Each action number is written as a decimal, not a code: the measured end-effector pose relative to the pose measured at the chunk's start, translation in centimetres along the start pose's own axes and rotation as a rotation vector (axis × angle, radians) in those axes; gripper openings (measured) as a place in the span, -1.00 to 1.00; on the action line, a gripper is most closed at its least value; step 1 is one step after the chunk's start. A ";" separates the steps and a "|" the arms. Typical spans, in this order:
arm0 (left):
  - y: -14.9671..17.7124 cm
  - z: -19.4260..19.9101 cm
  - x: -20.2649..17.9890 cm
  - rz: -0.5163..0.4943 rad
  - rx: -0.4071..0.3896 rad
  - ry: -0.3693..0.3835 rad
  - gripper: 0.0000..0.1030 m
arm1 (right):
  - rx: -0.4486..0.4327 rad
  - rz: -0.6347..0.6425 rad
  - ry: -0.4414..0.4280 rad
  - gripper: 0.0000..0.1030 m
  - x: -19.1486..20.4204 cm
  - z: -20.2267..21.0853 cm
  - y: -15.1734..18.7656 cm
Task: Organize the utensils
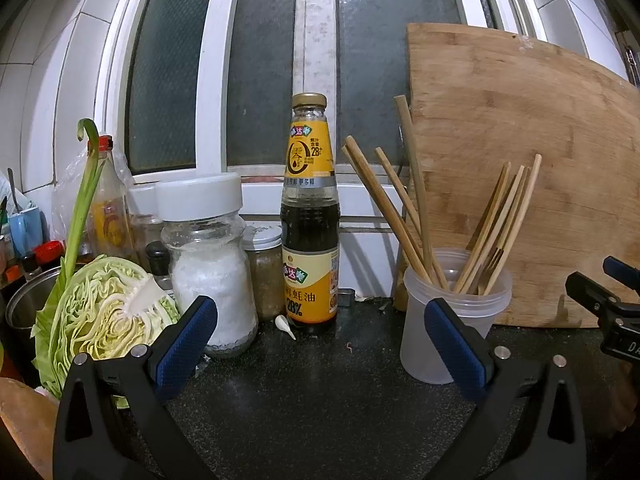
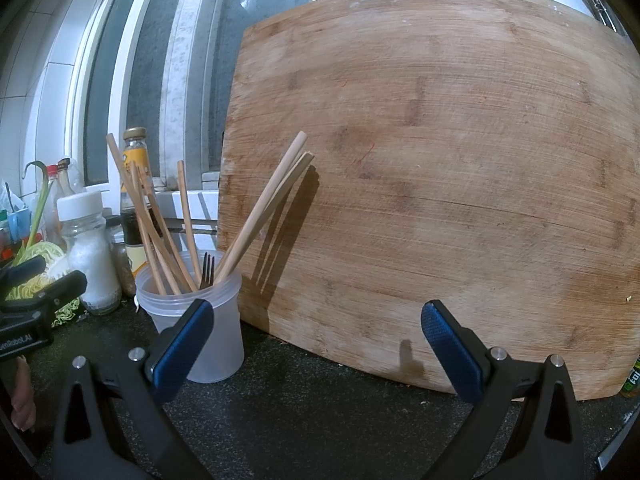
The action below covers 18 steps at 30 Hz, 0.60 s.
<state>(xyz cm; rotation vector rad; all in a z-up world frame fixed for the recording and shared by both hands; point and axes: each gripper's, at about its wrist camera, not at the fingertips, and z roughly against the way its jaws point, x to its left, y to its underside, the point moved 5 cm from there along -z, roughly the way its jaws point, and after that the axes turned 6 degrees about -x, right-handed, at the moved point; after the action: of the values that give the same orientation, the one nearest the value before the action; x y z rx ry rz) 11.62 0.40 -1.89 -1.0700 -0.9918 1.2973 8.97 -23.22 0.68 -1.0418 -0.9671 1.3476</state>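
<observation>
Inside translucent cup (image 1: 452, 344), wooden chopsticks (image 1: 404, 216).

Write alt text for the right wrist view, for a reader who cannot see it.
A translucent plastic cup holding wooden chopsticks and a fork stands on a dark counter, beside a large wooden cutting board propped upright. The open right gripper frames the foreground, empty; jars and bottles stand farther left.

From my left feed, the cutting board (image 1: 520, 184) runs off the right edge, the cup (image 1: 452, 320) hides the chopsticks' (image 1: 400, 216) tips, and the sauce bottle's (image 1: 310, 216) small print is unreadable.
</observation>
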 end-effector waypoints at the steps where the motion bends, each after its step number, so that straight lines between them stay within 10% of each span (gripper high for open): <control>1: 0.0 0.1 0.0 -0.001 -0.004 0.000 1.00 | 0.000 0.001 0.000 1.00 0.0 0.0 0.0; 18: -0.1 0.0 -0.2 -0.005 -0.003 0.002 1.00 | 0.004 0.004 0.000 1.00 0.0 0.0 0.0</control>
<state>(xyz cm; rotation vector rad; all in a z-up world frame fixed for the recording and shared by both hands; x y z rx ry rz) 11.65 0.22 -1.83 -1.0701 -0.9949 1.2907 8.97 -23.20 0.65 -1.0406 -0.9628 1.3523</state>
